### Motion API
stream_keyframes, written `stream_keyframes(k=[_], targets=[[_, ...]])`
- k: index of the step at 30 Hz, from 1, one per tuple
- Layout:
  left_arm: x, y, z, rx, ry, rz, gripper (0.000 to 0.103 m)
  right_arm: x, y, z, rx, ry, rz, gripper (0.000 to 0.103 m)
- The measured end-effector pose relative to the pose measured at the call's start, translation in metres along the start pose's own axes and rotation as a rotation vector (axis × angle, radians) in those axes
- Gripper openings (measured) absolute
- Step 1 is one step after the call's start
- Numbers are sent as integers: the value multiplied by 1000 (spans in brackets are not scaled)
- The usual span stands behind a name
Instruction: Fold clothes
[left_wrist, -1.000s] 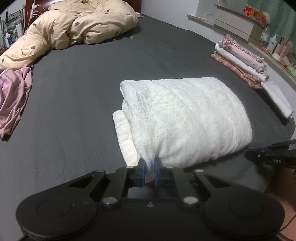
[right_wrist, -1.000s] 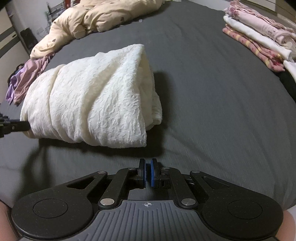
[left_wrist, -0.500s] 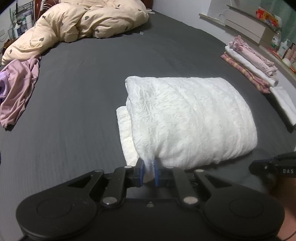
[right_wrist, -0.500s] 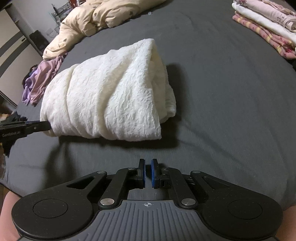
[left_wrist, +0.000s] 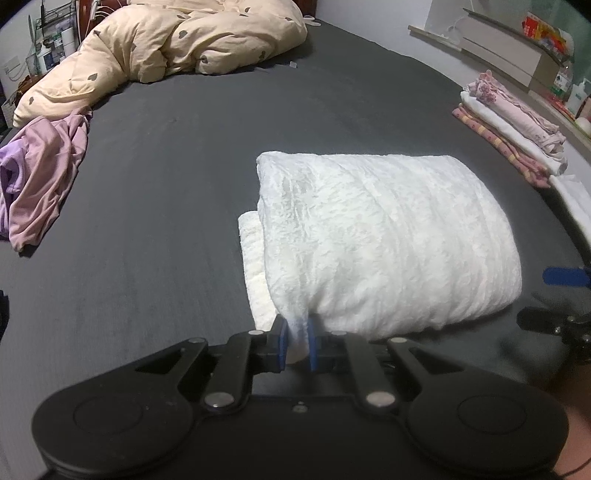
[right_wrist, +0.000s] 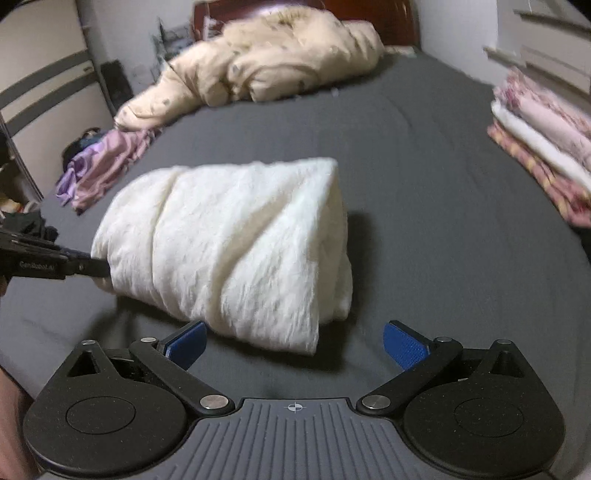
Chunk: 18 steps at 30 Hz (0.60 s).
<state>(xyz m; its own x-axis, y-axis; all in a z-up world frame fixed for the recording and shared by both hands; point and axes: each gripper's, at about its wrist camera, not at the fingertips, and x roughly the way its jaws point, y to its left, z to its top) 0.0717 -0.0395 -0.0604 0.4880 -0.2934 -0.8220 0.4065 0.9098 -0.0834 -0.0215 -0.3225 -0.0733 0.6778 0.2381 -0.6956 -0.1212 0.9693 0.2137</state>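
Note:
A folded white textured garment (left_wrist: 384, 240) lies as a thick bundle in the middle of the dark grey bed (left_wrist: 166, 177). My left gripper (left_wrist: 294, 345) is shut on the bundle's near corner, cloth pinched between its blue pads. In the right wrist view the same white garment (right_wrist: 236, 247) lies just beyond my right gripper (right_wrist: 293, 345), whose jaws are opening wide with nothing between them. The left gripper (right_wrist: 88, 267) shows there at the bundle's left end. The right gripper's fingers (left_wrist: 565, 277) show at the right edge of the left wrist view.
A cream duvet (left_wrist: 177, 40) is heaped at the head of the bed. A crumpled pink-purple garment (left_wrist: 40, 173) lies at the left edge. A stack of folded clothes (left_wrist: 513, 125) sits at the right edge, near a shelf with bottles (left_wrist: 532, 55).
The right gripper's jaws have gone from shut to wide open, and its view has tipped up toward the headboard. The left gripper keeps its pinch on the white garment's corner.

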Motion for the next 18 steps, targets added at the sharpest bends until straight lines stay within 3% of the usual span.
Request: stream_keyframes(k=[1, 3, 4, 5, 11, 12, 13, 14, 18], targets=[[0, 0, 0, 2, -2, 0, 11, 1, -3, 1, 9, -6, 17, 95], [-1, 0, -1, 6, -6, 1, 11, 3, -6, 3, -5, 1, -7, 66], [-1, -1, -2, 8, -8, 1, 10, 3, -6, 4, -31, 1, -47, 43], [-1, -1, -2, 10, -10, 2, 10, 5, -5, 4, -54, -1, -69, 40], [-2, -2, -4, 21, -21, 4, 9, 19, -11, 4, -72, 60, 40, 39], [-2, -2, -4, 23, -22, 4, 8, 22, -11, 4, -78, 83, 54, 35], [-2, -3, -4, 27, -22, 5, 8, 26, -10, 4, -86, 110, 61, 12], [-2, -3, -4, 31, -22, 5, 8, 29, -9, 3, -97, 133, 58, 2], [-4, -5, -4, 58, -35, 19, 8, 29, -5, 7, -160, 133, 27, 2]])
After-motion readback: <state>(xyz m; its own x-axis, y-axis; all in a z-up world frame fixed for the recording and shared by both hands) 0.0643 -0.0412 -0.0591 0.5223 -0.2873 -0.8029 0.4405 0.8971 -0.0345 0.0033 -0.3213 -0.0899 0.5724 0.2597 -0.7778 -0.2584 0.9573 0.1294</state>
